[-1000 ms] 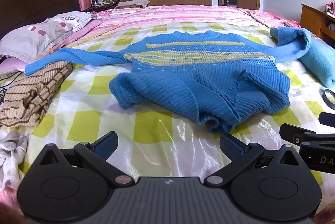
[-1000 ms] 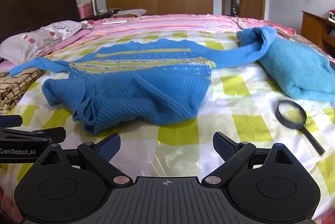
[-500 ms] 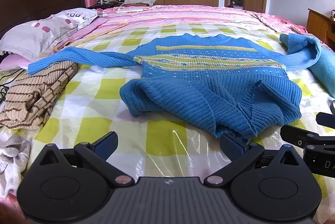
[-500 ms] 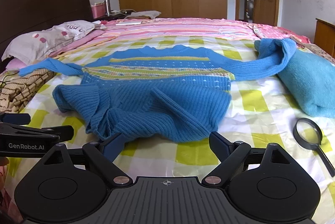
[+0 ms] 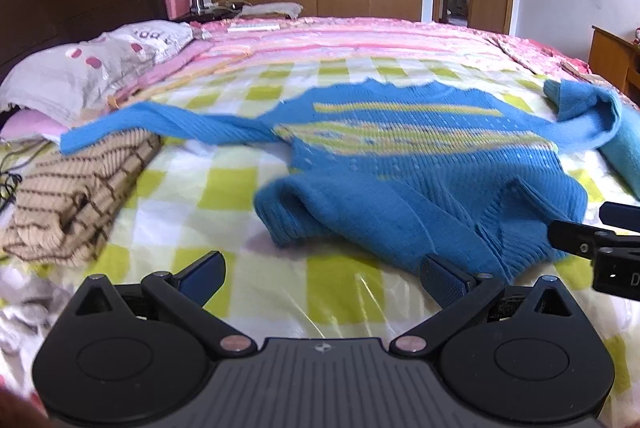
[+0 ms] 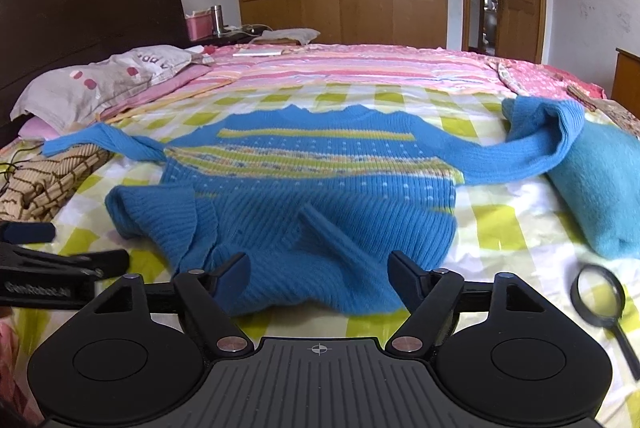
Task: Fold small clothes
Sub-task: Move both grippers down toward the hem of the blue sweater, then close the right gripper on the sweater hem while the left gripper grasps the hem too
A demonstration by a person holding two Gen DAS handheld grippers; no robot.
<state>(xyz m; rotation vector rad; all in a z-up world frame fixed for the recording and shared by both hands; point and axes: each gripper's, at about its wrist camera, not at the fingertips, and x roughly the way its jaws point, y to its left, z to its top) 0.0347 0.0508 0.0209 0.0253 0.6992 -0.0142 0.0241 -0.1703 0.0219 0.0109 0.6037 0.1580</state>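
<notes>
Left of the blue sweater (image 5: 420,183): folded tan striped garment (image 5: 76,195), set aside as if done. Sweater itself spread mid-bed, hem bunched, unfolded. Left gripper (image 5: 322,274) wide and empty before the hem; right gripper (image 6: 319,272) narrowing, hem between its jaws, unpinched.

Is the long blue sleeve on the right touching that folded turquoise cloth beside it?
Touching. The right wrist view shows the blue sweater's sleeve draped over the top edge of the folded turquoise cloth, no gap between them.
</notes>
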